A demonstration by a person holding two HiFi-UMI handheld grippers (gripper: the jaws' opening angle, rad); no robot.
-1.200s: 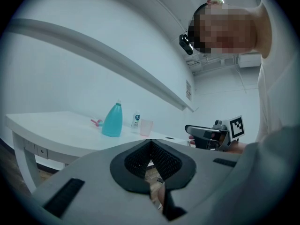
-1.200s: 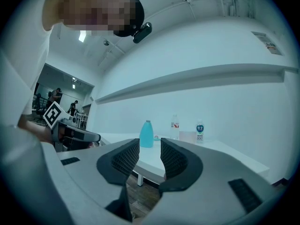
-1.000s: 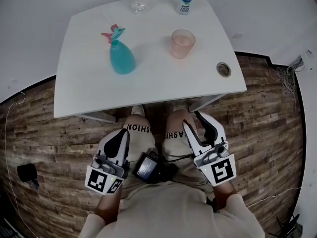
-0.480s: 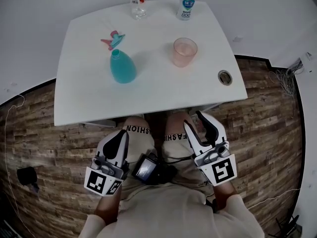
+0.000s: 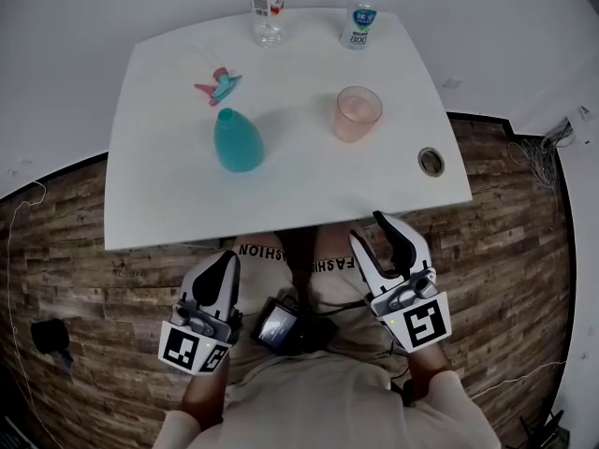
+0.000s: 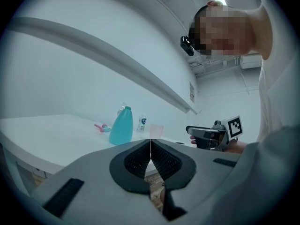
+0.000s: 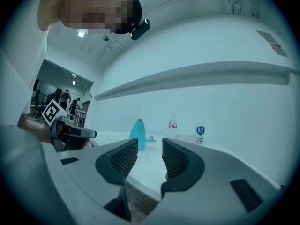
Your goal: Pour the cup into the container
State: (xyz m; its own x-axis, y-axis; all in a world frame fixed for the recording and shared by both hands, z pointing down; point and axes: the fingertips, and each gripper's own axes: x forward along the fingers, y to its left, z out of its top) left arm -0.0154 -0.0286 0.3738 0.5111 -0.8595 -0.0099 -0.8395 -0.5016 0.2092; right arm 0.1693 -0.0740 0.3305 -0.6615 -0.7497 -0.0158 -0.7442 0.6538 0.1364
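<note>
Two grippers are hovering off the white tabletop's (image 5: pixel 168 185) near edge — left gripper (image 5: pixel 226 254) pressed together, empty; right gripper (image 5: pixel 366 225) has just been opening narrowly, nothing between its jaws, presumably readying for the translucent pink plastic cup (image 5: pixel 357 112).

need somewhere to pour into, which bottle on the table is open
The teal bottle, not the red-labelled bottle or the blue-labelled bottle: its spray head lies loose beside it.

Table layout, viewed from above.
On the table (image 5: pixel 168 195), the container (image 5: pixel 238 141) is standing left of the cup (image 5: pixel 357 112); a spray cap (image 5: pixel 219 86) is lying behind the container, and a left bottle (image 5: pixel 268 6) and a right bottle (image 5: pixel 360 21) are standing at the far edge.
</note>
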